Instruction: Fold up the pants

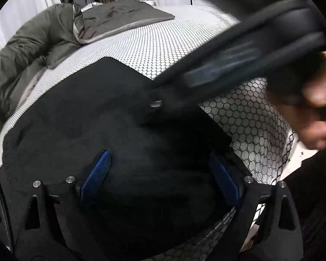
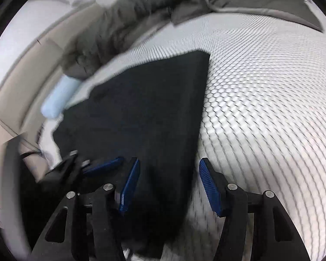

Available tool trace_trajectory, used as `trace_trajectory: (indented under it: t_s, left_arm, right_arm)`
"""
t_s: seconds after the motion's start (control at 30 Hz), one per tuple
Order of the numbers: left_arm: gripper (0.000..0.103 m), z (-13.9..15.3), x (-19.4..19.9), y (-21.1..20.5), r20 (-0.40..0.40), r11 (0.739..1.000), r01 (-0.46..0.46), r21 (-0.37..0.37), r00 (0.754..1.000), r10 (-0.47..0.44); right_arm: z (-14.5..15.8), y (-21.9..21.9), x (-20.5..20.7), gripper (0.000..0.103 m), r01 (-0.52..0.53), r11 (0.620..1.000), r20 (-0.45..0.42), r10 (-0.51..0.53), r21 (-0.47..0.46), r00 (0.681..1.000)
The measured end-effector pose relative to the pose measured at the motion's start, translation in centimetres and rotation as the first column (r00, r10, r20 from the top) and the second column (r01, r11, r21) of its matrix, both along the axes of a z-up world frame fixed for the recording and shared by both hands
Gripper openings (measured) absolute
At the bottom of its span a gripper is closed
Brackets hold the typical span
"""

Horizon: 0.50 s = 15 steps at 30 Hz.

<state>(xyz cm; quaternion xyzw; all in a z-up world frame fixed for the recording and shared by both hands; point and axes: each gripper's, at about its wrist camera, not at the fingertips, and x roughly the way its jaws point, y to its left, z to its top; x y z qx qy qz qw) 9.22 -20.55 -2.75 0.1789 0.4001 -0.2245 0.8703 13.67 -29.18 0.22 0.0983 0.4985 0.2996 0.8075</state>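
Note:
The black pants (image 1: 93, 113) lie folded flat on the hexagon-patterned bed cover (image 1: 163, 41). They also show in the right wrist view (image 2: 145, 100) as a dark slab. My left gripper (image 1: 160, 169) is open just above the pants, its blue pads spread wide with nothing between them. My right gripper (image 2: 169, 180) is open over the pants' near right edge. In the left wrist view, the right gripper's black body (image 1: 239, 65), blurred, crosses the upper right with a hand behind it. The left gripper's blue pad (image 2: 104, 167) shows at lower left in the right wrist view.
A grey duvet (image 1: 32, 50) is bunched along the bed's left side, with a grey pillow (image 1: 123, 15) at the head. A pale blue roll (image 2: 58, 100) lies by the pants' left edge. White curtains (image 1: 28, 2) hang behind the bed.

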Motion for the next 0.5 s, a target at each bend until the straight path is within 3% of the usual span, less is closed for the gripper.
trace_trajectory:
  t_s: [0.03, 0.2, 0.37, 0.5]
  left_arm:
    - [0.091, 0.0, 0.3, 0.3, -0.017, 1.000, -0.006, -0.014, 1.000, 0.005]
    - [0.091, -0.6, 0.8, 1.0, -0.024, 1.000, -0.021, -0.020, 0.999, 0.020]
    - [0.091, -0.8, 0.7, 1.7, -0.041, 0.999, -0.016, -0.043, 0.999, 0.015]
    - [0.091, -0.7, 0.7, 2.2, -0.038, 0.998, -0.007, -0.065, 0.999, 0.004]
  right_arm:
    - [-0.2, 0.5, 0.8, 0.035, 0.001, 1.000, 0.002, -0.001, -0.020, 1.000]
    - [-0.2, 3.5, 7.6, 0.021, 0.012, 0.998, 0.017, -0.011, -0.064, 1.000]
    - [-0.6, 4.5, 15.4, 0.016, 0.073, 0.996, 0.031, -0.071, -0.058, 0.997]
    - [-0.9, 5.1, 19.1, 0.015, 0.084, 0.993, 0.052, -0.080, -0.084, 0.995]
